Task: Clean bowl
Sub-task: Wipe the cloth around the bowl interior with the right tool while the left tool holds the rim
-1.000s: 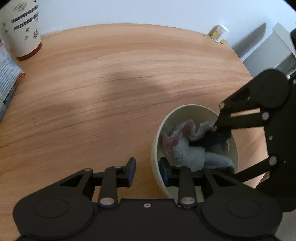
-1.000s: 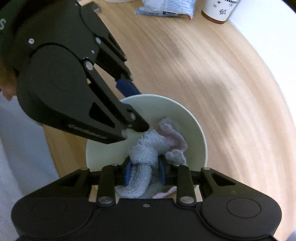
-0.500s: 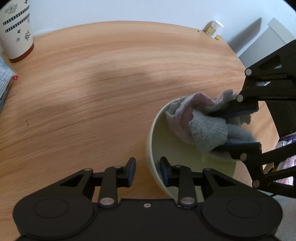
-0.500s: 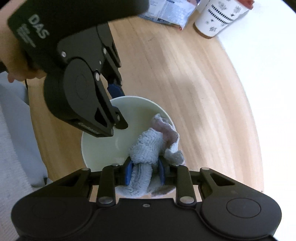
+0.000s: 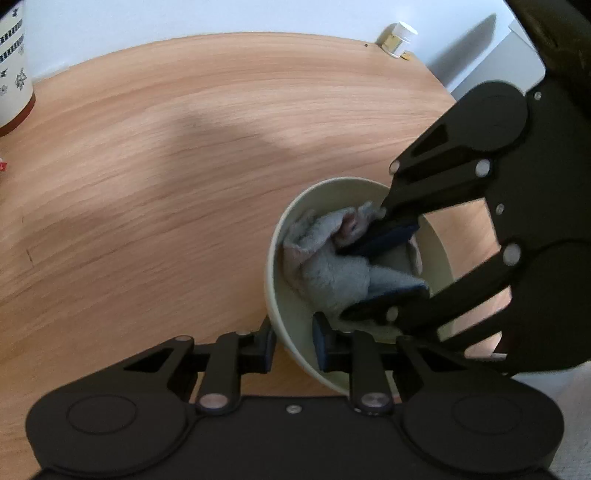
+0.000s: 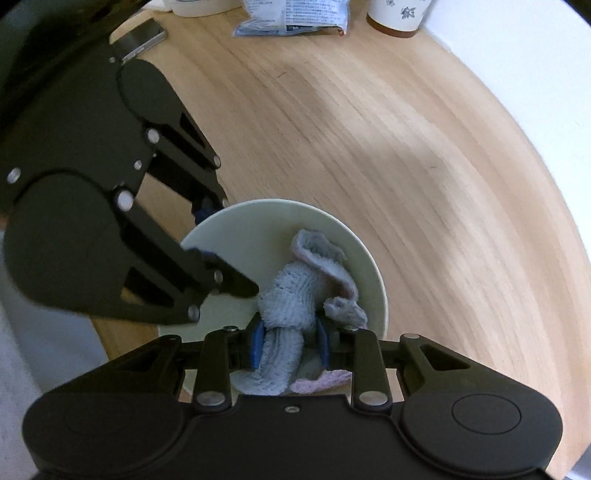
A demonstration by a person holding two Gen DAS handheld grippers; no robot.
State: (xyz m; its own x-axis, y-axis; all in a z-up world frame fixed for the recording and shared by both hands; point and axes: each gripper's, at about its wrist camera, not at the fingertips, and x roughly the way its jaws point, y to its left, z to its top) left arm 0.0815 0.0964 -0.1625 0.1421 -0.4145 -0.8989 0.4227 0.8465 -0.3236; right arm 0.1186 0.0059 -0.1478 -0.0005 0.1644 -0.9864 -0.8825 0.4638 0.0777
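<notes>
A pale cream bowl stands near the front right edge of the round wooden table; it also shows in the right wrist view. My left gripper is shut on the bowl's near rim, one finger outside, one inside. My right gripper is shut on a grey and pink cloth and presses it into the bowl. In the left wrist view the cloth lies against the bowl's inner wall between the right gripper's fingers.
A patterned paper cup and a printed packet stand at the table's far side, a phone near its edge. A small white jar sits at the far rim by the wall. The table edge is close to the bowl.
The right gripper lifted the cloth up to the bowl's rim half a second ago and has now pushed it back down inside. The left gripper has kept hold of the rim.
</notes>
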